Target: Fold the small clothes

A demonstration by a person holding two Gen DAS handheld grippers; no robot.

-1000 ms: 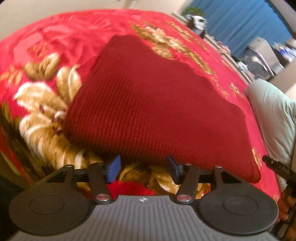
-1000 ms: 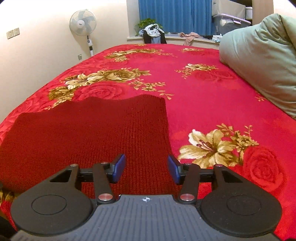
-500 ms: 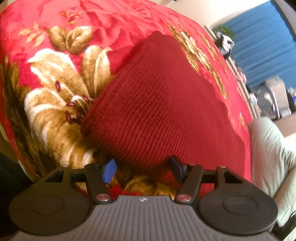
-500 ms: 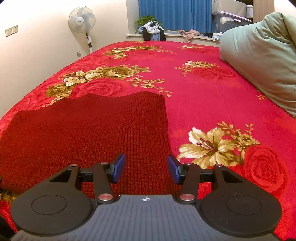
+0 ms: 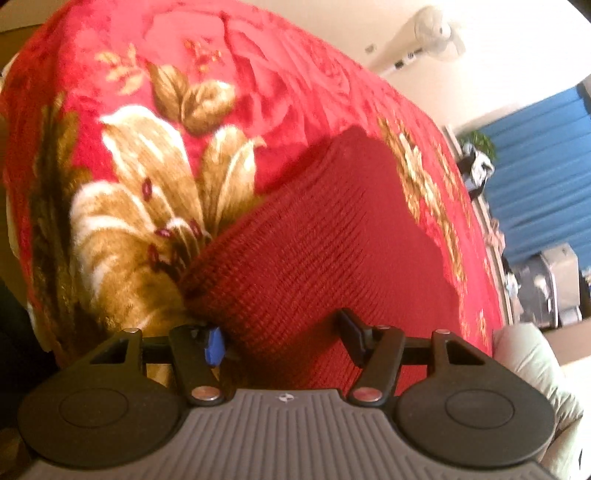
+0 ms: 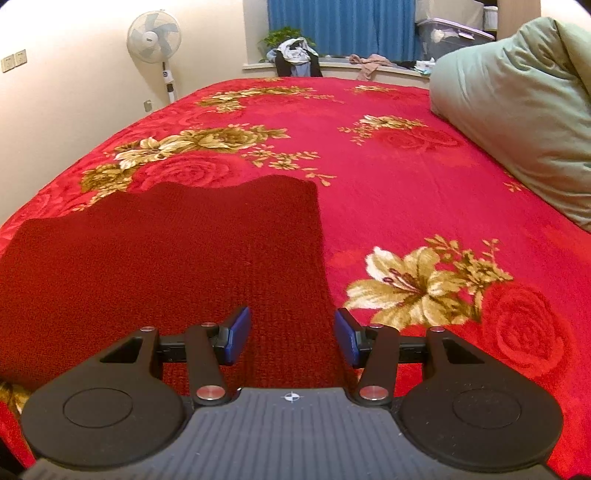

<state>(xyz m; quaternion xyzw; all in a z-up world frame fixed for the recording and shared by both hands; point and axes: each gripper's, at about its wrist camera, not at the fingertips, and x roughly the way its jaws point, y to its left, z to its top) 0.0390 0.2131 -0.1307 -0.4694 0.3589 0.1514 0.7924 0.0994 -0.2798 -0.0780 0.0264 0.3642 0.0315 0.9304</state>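
The left tool (image 5: 282, 338) has its jaws spread, with the near corner of the knit (image 5: 314, 251) between them; the blue pad on one side sits just beside the knit's folded edge, but the pads do not press on it. The right tool (image 6: 292, 334) is also spread, its two blue pads apart over the knit's (image 6: 166, 251) near right edge, gripping nothing. The dark red ribbed knit lies flat on the bed (image 6: 388, 177), folded to a rough rectangle, close to the bed's near side and left of its middle in the right wrist view. Its far edge is wavy, its right edge straight. Beneath it spreads a red blanket (image 5: 258, 74) with gold and cream flowers; one large lily (image 6: 413, 288) lies just right of the knit. Farther right a pale green pillow (image 6: 517, 110) rests on the bed. Beyond the bed stand a fan (image 6: 155, 37) by the cream wall, and a sill with a plant (image 6: 284, 37), loose clothes and blue curtains (image 6: 340, 26).
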